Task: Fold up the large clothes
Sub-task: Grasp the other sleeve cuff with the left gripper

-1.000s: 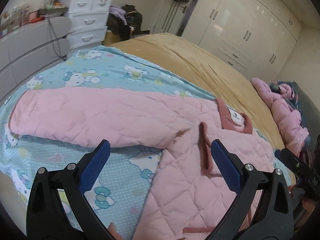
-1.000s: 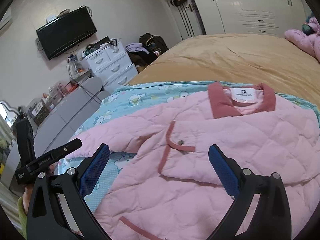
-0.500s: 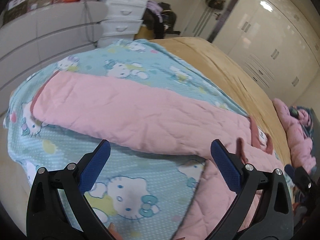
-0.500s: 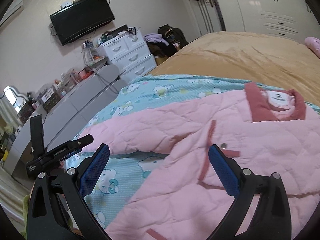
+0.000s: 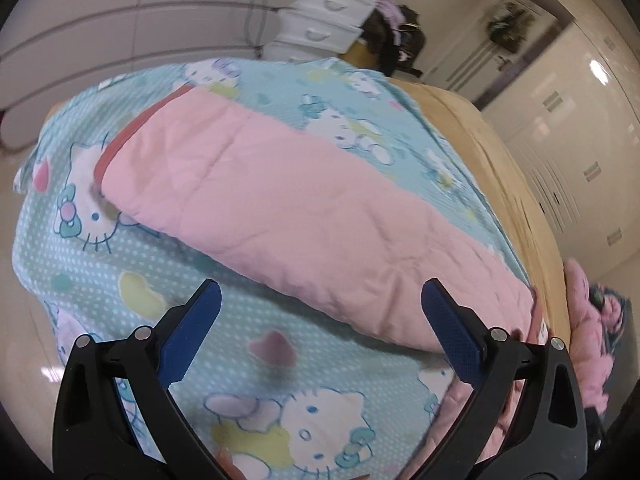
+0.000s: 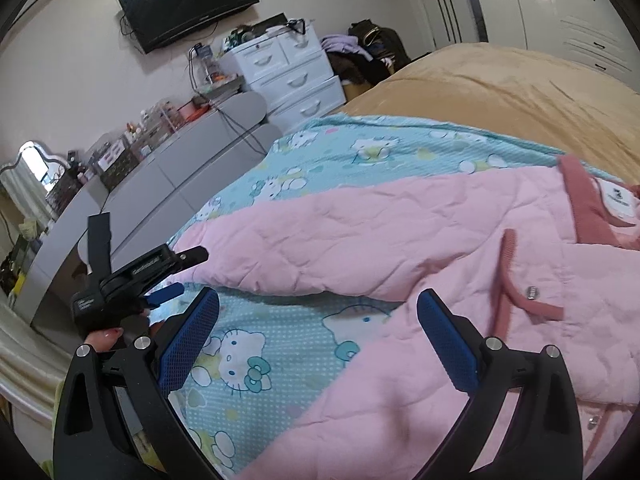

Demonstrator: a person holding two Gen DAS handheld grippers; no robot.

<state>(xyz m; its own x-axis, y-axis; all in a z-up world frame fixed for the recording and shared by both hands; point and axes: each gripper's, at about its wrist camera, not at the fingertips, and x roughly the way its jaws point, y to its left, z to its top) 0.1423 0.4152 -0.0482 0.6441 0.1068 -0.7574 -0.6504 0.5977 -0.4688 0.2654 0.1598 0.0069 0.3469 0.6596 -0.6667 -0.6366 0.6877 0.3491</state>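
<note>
With both my left gripper and right gripper spread and empty above the jacket lying flat on the bed, I risk pinching the sheet beneath the sleeve if I descend short.

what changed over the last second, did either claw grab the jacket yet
No grab yet. The left claw swung left along the outstretched sleeve toward its cuff, and the right claw followed left, off the chest. Both stayed open and empty; the pink jacket still lies flat on the cartoon-cat blanket.
</note>
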